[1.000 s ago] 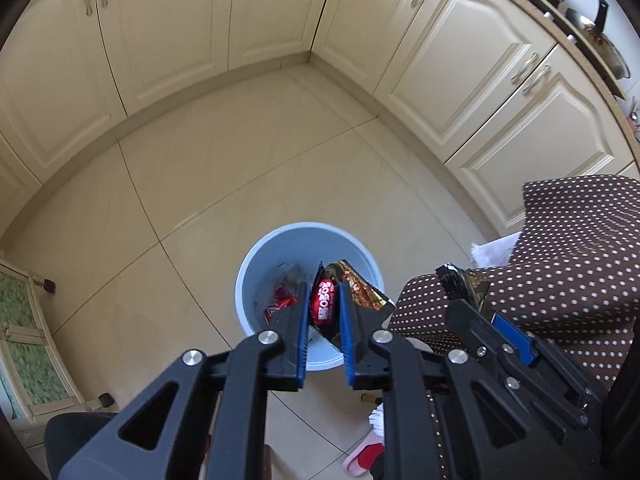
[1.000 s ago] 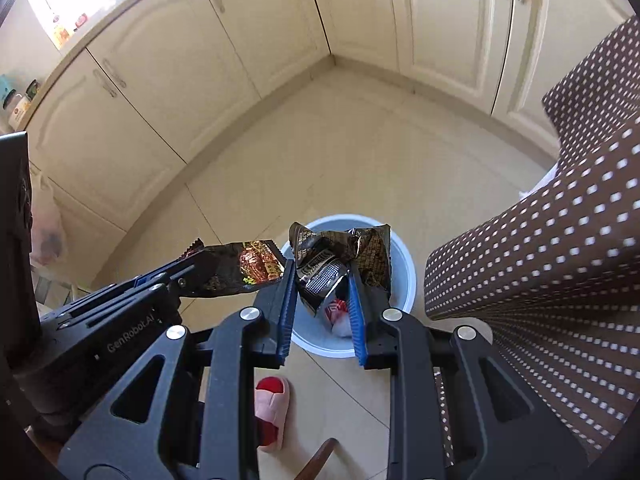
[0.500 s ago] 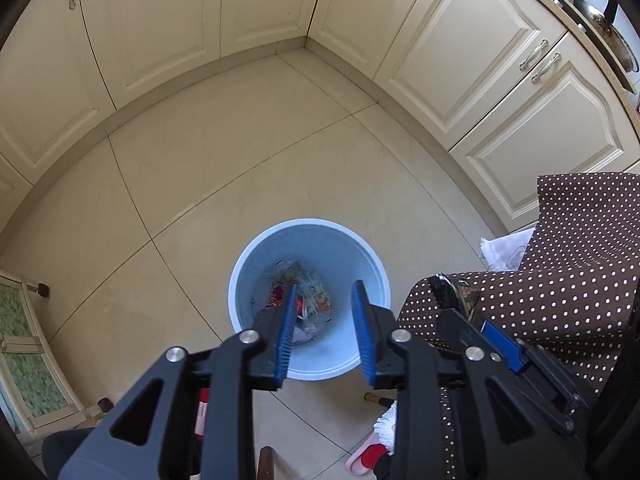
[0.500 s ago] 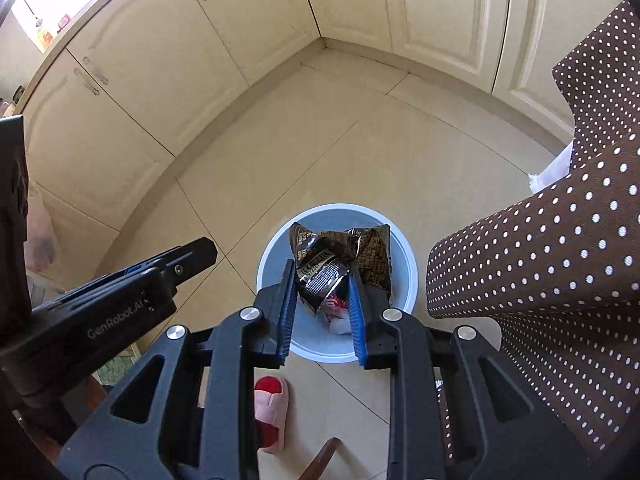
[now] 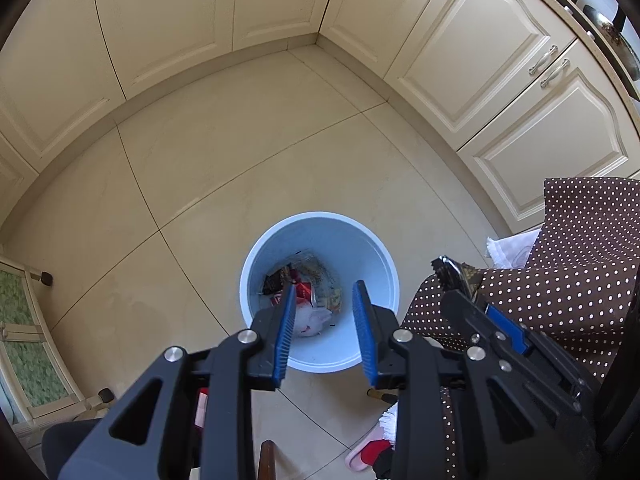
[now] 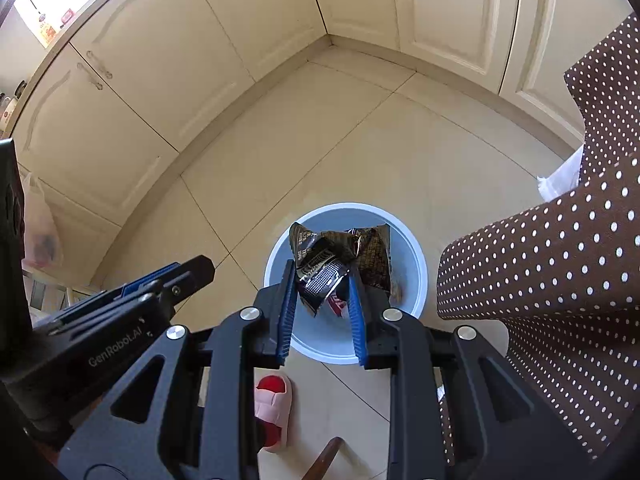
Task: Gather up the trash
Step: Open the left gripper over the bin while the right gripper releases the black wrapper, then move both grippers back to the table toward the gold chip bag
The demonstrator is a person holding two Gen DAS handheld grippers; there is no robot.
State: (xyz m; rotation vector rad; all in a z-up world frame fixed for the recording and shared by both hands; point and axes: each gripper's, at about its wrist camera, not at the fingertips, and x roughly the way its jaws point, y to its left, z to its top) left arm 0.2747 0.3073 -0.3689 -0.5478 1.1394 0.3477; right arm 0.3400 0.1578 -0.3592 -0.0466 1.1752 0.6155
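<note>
Item: blue bin (image 5: 320,232), standing on the tiled floor (image 5: 240,152), holding several wrappers (image 5: 308,288) and a white scrap at the bottom.

Left gripper (image 5: 326,320): fingers standing apart and empty, hanging over the bin mouth.

Right gripper (image 6: 322,292): fingers clamping a crumpled dark wrapper (image 6: 340,252), which is hanging above the bin.

Progress: part of the trash is lying binned; the dark wrapper is awaiting release.
</note>
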